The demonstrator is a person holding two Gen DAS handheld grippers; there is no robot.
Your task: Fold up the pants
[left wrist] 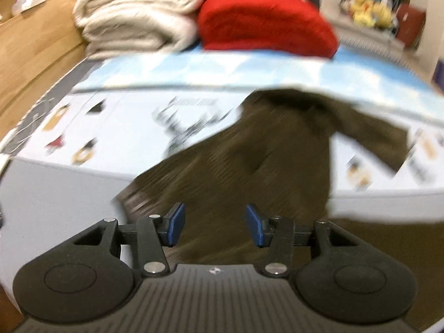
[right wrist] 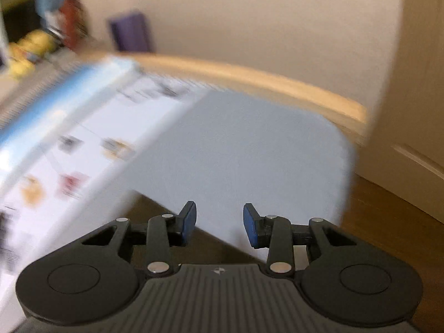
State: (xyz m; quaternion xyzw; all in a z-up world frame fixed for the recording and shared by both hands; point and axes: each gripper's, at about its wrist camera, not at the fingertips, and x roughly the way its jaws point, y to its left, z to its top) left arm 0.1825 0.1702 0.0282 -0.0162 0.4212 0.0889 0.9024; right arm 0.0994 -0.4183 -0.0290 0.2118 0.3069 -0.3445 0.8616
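Both views motion-blurred. Left tongs (left wrist: 216, 224) spread wide, nothing between the blue pads (left wrist: 176, 222), hovering just in front of dark brown pants (left wrist: 249, 149). Pants drape over the near edge of the bed (left wrist: 69, 194): upper part lies on the printed sheet (left wrist: 125, 127), one part spreads toward the right, lower part hangs down the bed's front side toward the tongs. Behind on the bed: light blue cover (left wrist: 222, 69), folded cream blanket (left wrist: 133, 14), red folded blanket (left wrist: 266, 22), touching side by side. Yellow plush toys (left wrist: 369, 8) further back right. Right tongs (right wrist: 220, 223) also wide, empty, pointing at the bed corner (right wrist: 249, 152); pants not in this view. Wooden bed frame (right wrist: 277, 83) behind, wood floor (right wrist: 388, 222) at right, purple box (right wrist: 131, 32) near the wall.
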